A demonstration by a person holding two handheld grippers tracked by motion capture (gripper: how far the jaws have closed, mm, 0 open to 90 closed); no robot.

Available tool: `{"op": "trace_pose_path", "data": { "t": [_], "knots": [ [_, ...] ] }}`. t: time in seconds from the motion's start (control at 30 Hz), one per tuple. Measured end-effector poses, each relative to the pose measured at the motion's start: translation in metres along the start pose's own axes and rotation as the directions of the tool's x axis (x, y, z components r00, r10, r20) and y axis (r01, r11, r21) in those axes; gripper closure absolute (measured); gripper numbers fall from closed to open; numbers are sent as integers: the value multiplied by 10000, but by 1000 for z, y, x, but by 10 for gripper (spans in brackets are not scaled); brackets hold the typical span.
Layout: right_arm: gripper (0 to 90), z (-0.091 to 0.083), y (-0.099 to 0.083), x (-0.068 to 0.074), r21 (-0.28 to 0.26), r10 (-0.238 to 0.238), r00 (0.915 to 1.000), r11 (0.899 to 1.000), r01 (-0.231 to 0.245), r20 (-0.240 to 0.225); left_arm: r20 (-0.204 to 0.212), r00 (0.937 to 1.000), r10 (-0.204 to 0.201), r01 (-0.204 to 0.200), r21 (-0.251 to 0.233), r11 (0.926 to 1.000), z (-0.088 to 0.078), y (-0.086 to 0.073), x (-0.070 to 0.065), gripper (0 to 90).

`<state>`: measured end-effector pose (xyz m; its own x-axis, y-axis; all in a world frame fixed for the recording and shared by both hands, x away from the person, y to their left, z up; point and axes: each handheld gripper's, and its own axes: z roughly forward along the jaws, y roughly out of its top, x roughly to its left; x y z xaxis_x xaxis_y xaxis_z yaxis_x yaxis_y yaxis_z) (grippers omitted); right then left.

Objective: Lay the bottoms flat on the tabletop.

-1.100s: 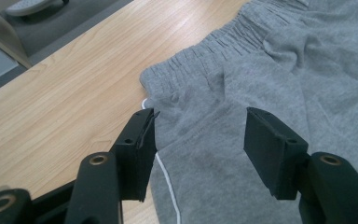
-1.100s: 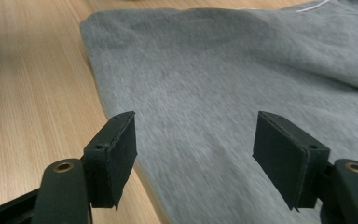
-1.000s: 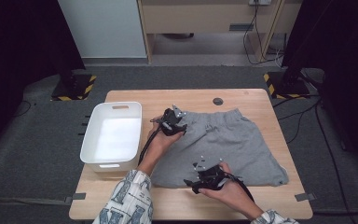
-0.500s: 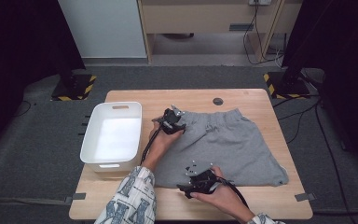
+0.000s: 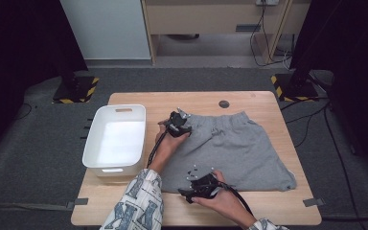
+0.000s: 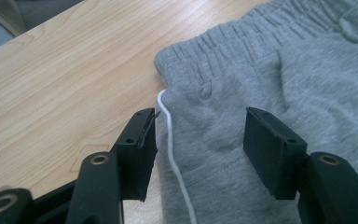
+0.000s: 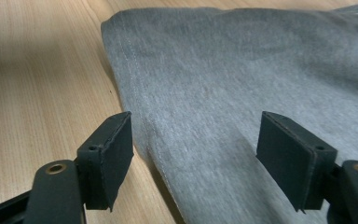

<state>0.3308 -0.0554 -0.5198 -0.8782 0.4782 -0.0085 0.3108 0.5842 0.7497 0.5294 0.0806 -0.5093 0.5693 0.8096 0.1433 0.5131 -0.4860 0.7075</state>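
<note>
Shorts point(image 5: 235, 146), grey with a gathered waistband, lie spread flat on the wooden table point(image 5: 268, 100), just right of a white bin point(image 5: 115, 141).

Nearest the person, the right gripper point(image 5: 191, 191) sits low at the hem on the near edge of the table, held in the right hand point(image 5: 223, 201). In the right gripper view its jaws stand apart, one over bare wood and the other over grey cloth, so the stitched hem point(image 7: 140, 121) runs between them. The pads press on nothing.

Farther along, a patterned sleeve point(image 5: 136, 203) leads up the left forearm to the left hand point(image 5: 167, 143), which holds the left gripper point(image 5: 178, 123) at the waistband corner beside the bin. In the left gripper view its jaws are also apart and clamp nothing: one pad hangs over wood at the edge of the cloth, the other over the fabric below the gathered waistband point(image 6: 223, 51). A white drawstring point(image 6: 170, 135) trails down the cloth between the jaws, close to the pad at the table side.

Beyond the shorts a small dark disc point(image 5: 224, 104) sits in the table near its far edge. Past the table lies grey carpet, with yellow-and-black striped feet point(image 5: 76, 91) at either side.
</note>
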Motion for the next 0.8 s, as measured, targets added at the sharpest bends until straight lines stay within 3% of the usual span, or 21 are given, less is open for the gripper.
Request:
{"op": "trace_pose_path", "data": {
  "t": [0.17,0.4,0.8],
  "knots": [
    [278,6,-1,1,225,-72,10000,9997,72,30,-17,10000,-51,51,-31,10000,-1,-2,3,438],
    [409,11,-2,-1,238,17,10000,9997,-15,-60,-28,10000,-33,33,20,10000,-3,-5,5,437],
    [453,12,-3,-2,329,-20,9999,9995,25,-151,-204,9997,-143,142,-48,9999,2,-7,8,458]
  ]
}}
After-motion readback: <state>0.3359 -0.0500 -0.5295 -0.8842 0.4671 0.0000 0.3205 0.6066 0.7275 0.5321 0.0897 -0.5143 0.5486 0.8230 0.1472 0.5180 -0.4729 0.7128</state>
